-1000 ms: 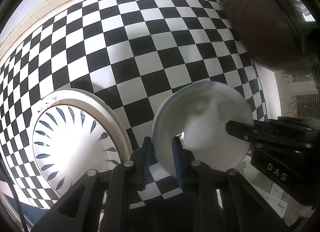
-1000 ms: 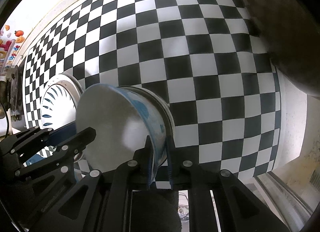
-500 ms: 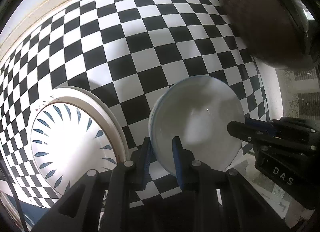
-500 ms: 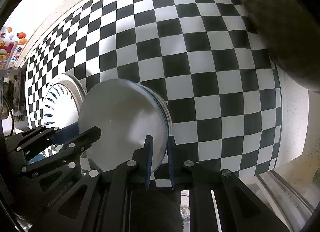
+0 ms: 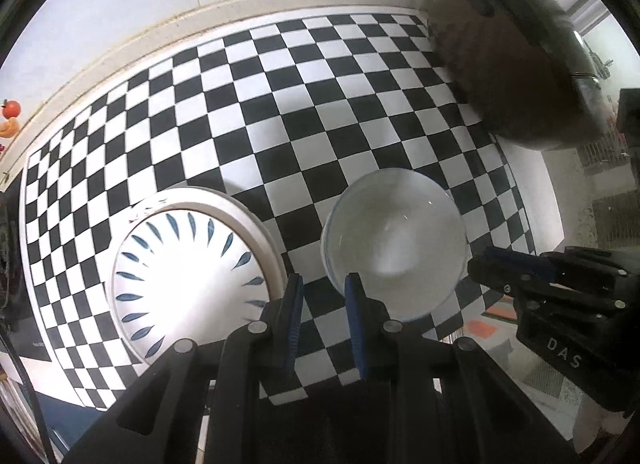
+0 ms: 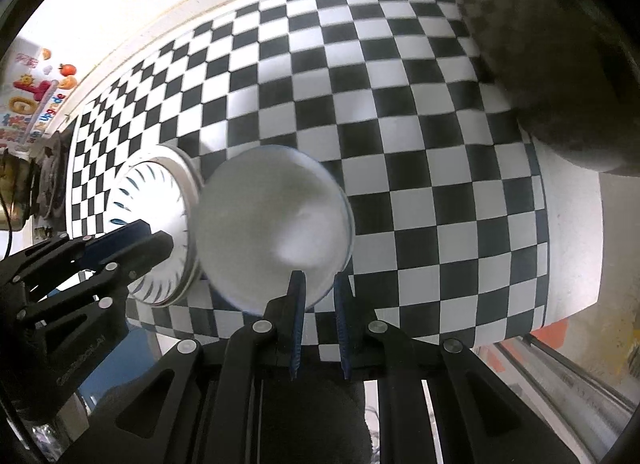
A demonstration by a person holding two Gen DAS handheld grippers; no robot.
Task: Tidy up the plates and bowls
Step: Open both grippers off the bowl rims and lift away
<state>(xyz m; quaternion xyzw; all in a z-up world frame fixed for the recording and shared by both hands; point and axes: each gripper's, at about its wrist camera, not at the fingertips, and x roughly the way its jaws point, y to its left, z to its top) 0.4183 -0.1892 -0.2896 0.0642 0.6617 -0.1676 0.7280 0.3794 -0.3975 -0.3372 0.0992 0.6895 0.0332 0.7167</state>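
Far left of the right wrist view, fridge magnets (image 6: 36, 92) are crowding the frame edge, blurred and partly cut off. Next in, a white plate (image 5: 188, 276) with blue leaf marks is lying on the checkered counter (image 5: 280, 112); its lower rim is hiding behind the left gripper (image 5: 322, 322) in the left wrist view, and its right side is covered by the bowl in the right wrist view.

Just beside the plate a plain white bowl (image 5: 394, 248) is sitting upright on the counter, near the front edge. Both sets of fingers are nearly clenched with only a slim gap. The left gripper's right finger is overlapping the bowl's near rim; whether it is touching cannot be told. The right gripper (image 6: 320, 322) is straddling the bowl's near rim with blue pads on either side; whether the pads are pressing it cannot be told.

Far right, a dark pot (image 5: 516, 56) is standing blurred and half out of frame.
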